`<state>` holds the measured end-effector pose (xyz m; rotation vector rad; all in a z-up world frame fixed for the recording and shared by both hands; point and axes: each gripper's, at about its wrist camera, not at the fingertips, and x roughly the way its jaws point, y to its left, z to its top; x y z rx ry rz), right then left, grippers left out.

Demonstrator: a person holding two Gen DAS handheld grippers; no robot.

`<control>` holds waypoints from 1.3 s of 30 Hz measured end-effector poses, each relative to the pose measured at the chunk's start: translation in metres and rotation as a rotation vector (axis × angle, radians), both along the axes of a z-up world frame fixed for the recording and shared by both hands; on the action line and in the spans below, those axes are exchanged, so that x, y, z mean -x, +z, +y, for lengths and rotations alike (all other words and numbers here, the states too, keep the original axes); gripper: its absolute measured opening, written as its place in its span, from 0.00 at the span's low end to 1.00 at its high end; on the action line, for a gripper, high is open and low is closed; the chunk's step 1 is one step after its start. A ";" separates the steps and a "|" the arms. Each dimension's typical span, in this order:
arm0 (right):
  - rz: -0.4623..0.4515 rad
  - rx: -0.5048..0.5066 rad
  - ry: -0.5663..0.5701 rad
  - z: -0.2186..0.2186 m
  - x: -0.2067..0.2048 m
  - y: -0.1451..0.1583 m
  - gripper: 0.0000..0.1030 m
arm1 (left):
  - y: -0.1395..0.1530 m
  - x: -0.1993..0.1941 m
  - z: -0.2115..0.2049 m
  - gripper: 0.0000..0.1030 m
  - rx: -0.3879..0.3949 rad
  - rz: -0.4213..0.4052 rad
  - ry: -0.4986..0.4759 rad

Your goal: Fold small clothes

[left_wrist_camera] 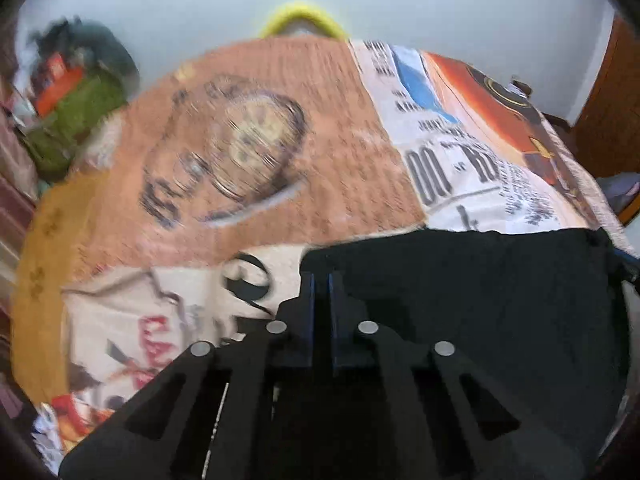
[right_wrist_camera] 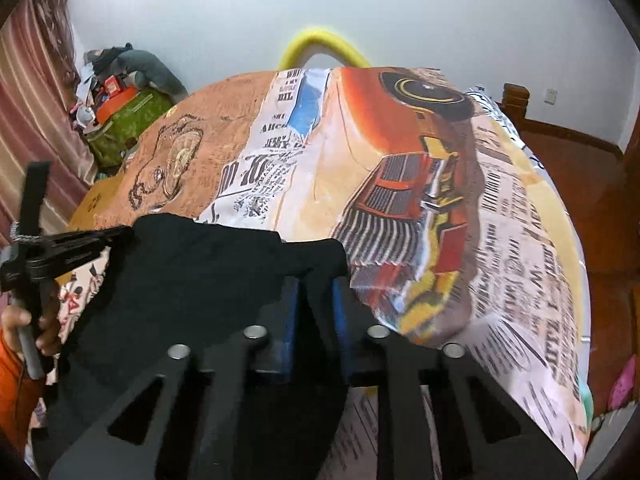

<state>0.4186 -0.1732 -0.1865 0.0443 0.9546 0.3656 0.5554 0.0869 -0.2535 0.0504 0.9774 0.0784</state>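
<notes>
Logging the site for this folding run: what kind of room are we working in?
Most likely a bedroom. The black garment lies on a bed under a printed bedspread, with a wooden bed frame at its edge and a striped curtain by the wall.

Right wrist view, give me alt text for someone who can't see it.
The right gripper pinches one corner of a black garment, while the left gripper, held in a hand at the left edge, grips the opposite corner. The cloth hangs between them over a bedspread printed with an orange car and newspaper text. A white wall rises behind the bed.
</notes>
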 end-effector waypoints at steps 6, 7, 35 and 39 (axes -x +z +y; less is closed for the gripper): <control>-0.027 0.068 -0.020 0.007 -0.010 -0.006 0.06 | 0.004 0.003 0.032 0.05 -0.119 0.003 0.198; -0.037 0.093 -0.026 0.009 -0.006 -0.004 0.06 | 0.003 0.004 0.038 0.05 -0.078 0.022 0.183; 0.167 0.151 0.202 0.015 0.213 -0.021 0.51 | -0.006 0.280 0.050 0.77 -0.001 0.181 0.034; 0.183 0.127 0.170 0.005 0.218 -0.014 0.52 | 0.004 0.311 0.062 0.77 0.020 0.185 0.068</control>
